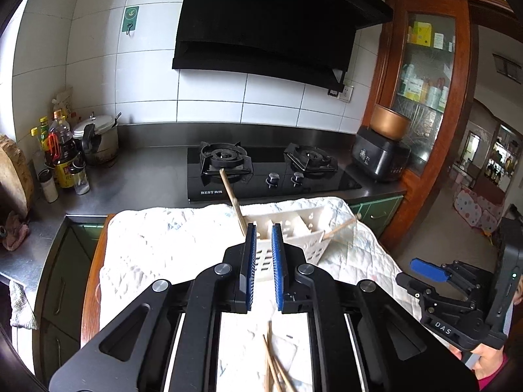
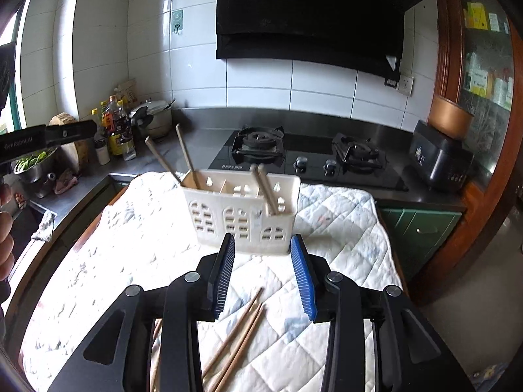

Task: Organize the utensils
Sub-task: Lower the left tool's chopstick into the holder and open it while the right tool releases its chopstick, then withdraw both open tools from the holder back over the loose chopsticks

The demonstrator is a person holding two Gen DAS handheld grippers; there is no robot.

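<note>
Overhead, both empty: left claw narrowly parted, right claw wide, above quilted cloth.

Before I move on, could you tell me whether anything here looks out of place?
Yes: several loose chopsticks lie scattered on the quilted cloth rather than in the white holder. Those already in the holder lean at different angles. Nothing looks spilled or damaged.

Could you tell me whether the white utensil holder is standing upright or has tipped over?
Upright. The white utensil holder stands on its base on the quilted cloth, open top facing up, with chopsticks leaning out of its end compartments.
</note>
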